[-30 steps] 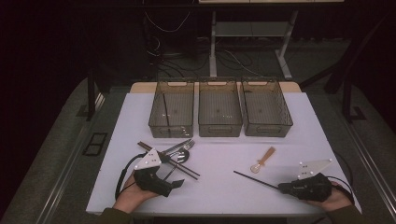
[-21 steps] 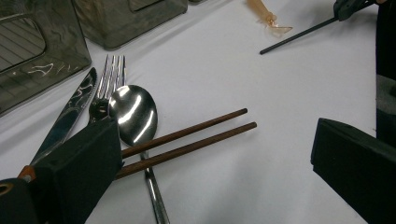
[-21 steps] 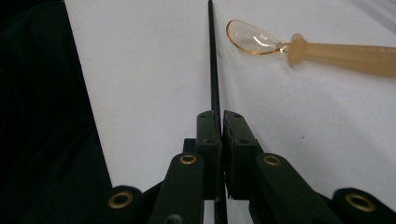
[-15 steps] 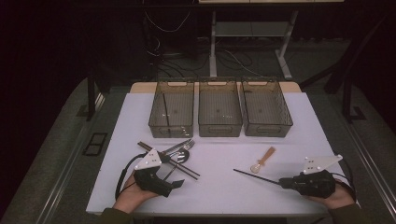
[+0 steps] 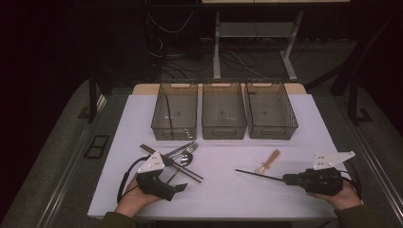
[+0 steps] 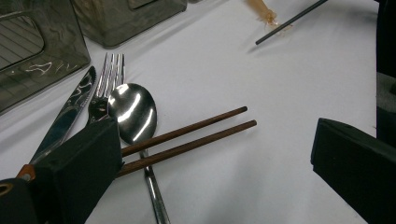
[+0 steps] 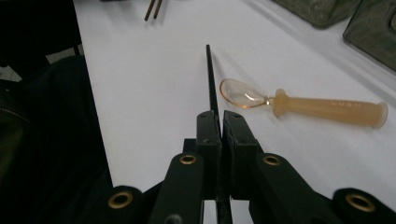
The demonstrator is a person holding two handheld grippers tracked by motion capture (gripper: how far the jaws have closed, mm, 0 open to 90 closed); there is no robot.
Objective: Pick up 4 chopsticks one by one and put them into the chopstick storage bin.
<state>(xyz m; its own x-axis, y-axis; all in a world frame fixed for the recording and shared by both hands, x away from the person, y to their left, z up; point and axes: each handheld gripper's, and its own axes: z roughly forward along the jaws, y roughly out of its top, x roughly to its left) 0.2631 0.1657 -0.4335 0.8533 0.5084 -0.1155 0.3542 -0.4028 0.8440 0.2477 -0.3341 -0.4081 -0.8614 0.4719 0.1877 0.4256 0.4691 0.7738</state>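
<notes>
From the high view, the right gripper [image 5: 288, 179] rests low on the white desk [image 5: 223, 199] in the person's right hand, its jaws pinched on a thin black stick [image 5: 259, 175] that runs out from the jaw tips toward the middle of the desk; an amber spoon [image 5: 268, 161] lies just beyond that stick. The left gripper [image 5: 183, 187] sits in the left hand with a heap of cutlery just ahead of its jaws, and three clear bins [image 5: 223, 115] stand in a row well beyond both grippers. In the left gripper view, the jaws stand wide apart with nothing between the pads; two brown chopsticks [image 6: 196, 137] cross over a metal spoon [image 6: 133, 112] beside the left-hand jaw, with a fork [image 6: 108, 77] and a knife [image 6: 65, 116] just past it. In the right gripper view, the jaws are closed tight on the black stick [image 7: 212, 91], which points straight ahead from between them, and the amber spoon [image 7: 308, 106] lies just to the right of the stick's far part, its bowl nearly touching it.
</notes>
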